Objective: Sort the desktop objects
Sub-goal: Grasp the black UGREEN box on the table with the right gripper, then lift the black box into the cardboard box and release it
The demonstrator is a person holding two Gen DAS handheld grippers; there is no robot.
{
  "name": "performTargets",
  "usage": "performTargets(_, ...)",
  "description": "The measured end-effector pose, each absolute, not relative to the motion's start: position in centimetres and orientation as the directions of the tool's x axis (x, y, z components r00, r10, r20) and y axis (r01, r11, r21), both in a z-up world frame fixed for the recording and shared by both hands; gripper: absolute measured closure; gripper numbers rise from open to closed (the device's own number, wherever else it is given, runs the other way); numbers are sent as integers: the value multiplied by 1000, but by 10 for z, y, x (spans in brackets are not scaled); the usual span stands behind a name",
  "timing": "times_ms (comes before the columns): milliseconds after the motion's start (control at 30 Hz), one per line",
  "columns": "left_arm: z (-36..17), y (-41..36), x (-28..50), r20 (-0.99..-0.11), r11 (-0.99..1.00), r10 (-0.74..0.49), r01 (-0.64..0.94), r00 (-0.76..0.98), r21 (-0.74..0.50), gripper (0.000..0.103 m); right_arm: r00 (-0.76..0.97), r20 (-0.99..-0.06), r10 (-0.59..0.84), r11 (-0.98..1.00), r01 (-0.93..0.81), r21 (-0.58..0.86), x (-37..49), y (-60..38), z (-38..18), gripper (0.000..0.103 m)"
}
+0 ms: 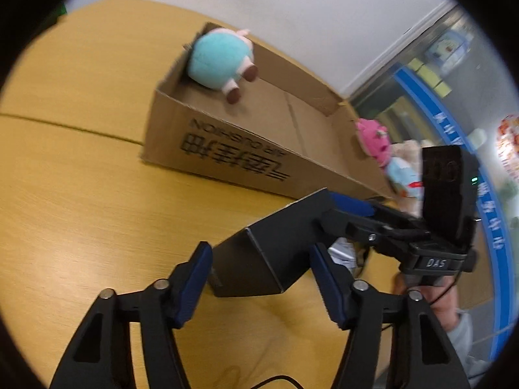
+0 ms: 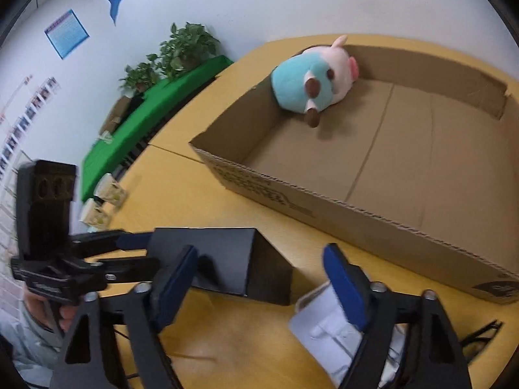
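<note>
On the yellow wooden table [image 1: 81, 194], a black rectangular box [image 1: 266, 253] lies in front of the open brown cardboard carton [image 2: 373, 220]. Left gripper [image 1: 259, 278] straddles one end, right gripper [image 2: 259, 278] the other; both sets of blue pads apart, box between them, contact unclear. Teal-and-pink plush toy [image 2: 311, 81] sits in the carton's far corner. White plastic piece [image 2: 327, 327] beside the box.
</note>
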State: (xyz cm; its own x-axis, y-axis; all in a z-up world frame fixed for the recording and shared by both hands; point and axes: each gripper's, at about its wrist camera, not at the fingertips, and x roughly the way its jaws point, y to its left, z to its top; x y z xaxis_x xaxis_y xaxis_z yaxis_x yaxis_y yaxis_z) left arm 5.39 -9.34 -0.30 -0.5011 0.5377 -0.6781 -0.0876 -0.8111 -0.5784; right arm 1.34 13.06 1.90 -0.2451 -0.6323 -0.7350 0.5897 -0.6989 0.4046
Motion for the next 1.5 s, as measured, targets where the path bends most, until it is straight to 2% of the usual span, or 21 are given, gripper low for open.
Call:
performTargets(167,-4,-92,52,-660,-797,566,-125,-494,-590,48,-197,-703,-683,-644,617,453,24,129,16,42)
performTargets(300,-2,-90,60,-656,-795,583,-174,-479,-581,52,-210,-708,-675,-643,637,424,48,127,18,41)
performTargets(467,-6,-92,77,-655,-778,617,-212,-437,-591,53,-213,-717,-664,-639,659,397,80,130,16,40)
performTargets(667,-22,-91,95,-681,-771,635,-245,-365,-588,53,-159,-701,-695,-611,644,460,102,138,4,40)
performTargets(933,-42,-96,91,-726,-802,595,-208,-344,-560,55,-142,-772,-619,-631,676,381,113,119,-22,39)
performTargets(967,-45,-96,89,-734,-808,587,-200,-340,-554,53,-139,-784,-605,-630,686,364,115,117,-26,37)
performTargets(1067,-50,-99,87,-714,-787,614,-195,-338,-585,51,-152,-807,-570,-632,709,312,123,115,-31,21)
performTargets(1133,-52,-99,86,-699,-774,630,-197,-340,-602,51,-177,-814,-554,-633,724,274,124,114,-33,19)
performTargets(1167,-53,-97,86,-694,-769,636,-196,-339,-609,49,-195,-817,-543,-634,733,247,125,111,-34,19)
performTargets(1267,-54,-97,85,-685,-761,643,-187,-343,-621,49,-209,-832,-514,-626,754,197,127,100,-42,31)
performTargets(1500,-32,-88,85,-684,-787,607,-188,-405,-588,54,-328,-807,-492,-657,748,97,135,95,-33,34)
